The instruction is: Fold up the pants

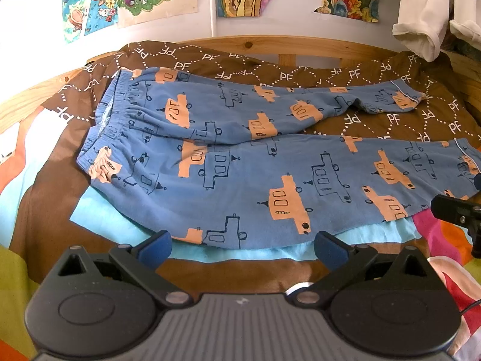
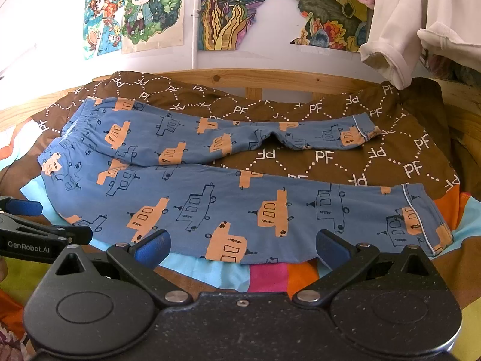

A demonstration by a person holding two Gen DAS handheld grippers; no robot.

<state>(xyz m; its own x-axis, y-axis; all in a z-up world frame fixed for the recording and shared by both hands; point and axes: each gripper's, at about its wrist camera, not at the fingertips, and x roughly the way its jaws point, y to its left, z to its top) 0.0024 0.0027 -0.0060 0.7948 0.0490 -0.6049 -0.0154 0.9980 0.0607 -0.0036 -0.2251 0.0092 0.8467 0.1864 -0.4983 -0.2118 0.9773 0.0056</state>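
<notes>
Blue pants [image 1: 240, 162] with orange and outlined bus prints lie spread flat on the bed, waistband at the left, both legs running right and apart; they also show in the right wrist view [image 2: 228, 198]. My left gripper [image 1: 242, 248] is open and empty, just in front of the near leg's lower edge at mid-thigh. My right gripper [image 2: 242, 249] is open and empty, in front of the near leg's lower edge, closer to the cuff [image 2: 421, 219]. The right gripper's tip shows at the right edge of the left wrist view [image 1: 457, 210]; the left gripper shows at the left of the right wrist view [image 2: 33, 228].
The pants rest on a brown "PF" patterned blanket [image 1: 390, 120] and a multicoloured bedspread [image 2: 270, 273]. A wooden bed frame [image 1: 270, 45] runs along the far side. White clothes [image 1: 427, 24] hang at the upper right. Drawings [image 2: 150, 12] cover the wall.
</notes>
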